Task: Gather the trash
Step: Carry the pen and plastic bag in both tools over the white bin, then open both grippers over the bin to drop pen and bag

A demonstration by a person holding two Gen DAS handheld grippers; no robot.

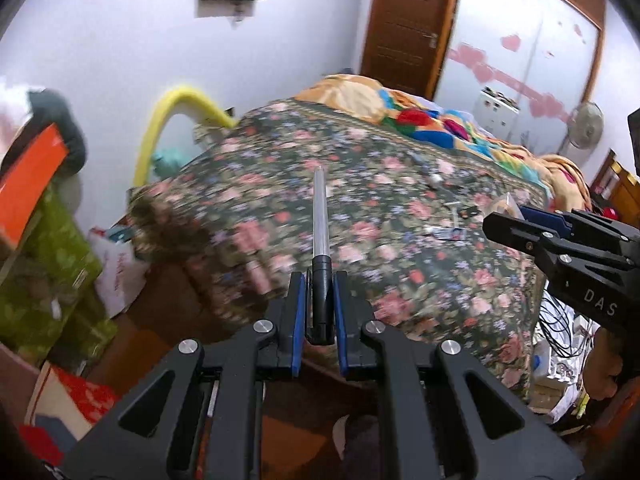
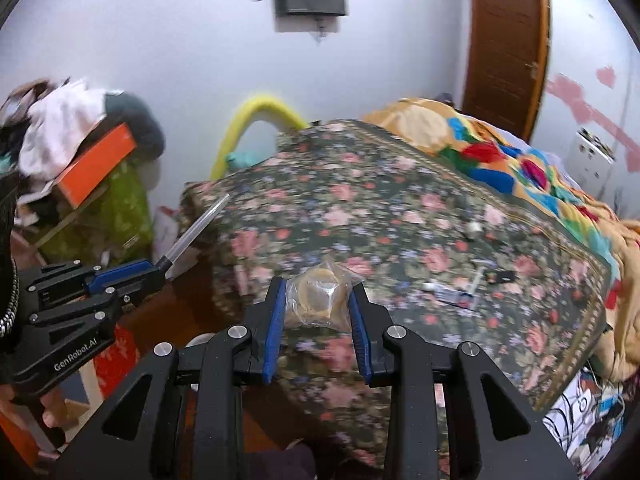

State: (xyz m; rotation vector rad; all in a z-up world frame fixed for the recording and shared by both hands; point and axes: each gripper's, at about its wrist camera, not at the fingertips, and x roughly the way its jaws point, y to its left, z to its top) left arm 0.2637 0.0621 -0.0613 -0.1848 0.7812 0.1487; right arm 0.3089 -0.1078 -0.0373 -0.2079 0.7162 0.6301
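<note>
Carrying both picks off the bed (image 2: 360, 208) with its floral cover: keep both grips firm until over a bin, none visible here. Right tool (image 2: 318, 304) pinches a clear plastic bag (image 2: 320, 296) loosely, so squeeze steady. Left tool (image 1: 320, 300) clamps the pen (image 1: 321, 240) by its black end; avoid tilting. Small scraps (image 2: 460, 292) remain on bed.

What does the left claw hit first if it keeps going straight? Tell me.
Probably the bed. The left claw, shut on a pen, points over its floral cover; depth is unclear.
</note>
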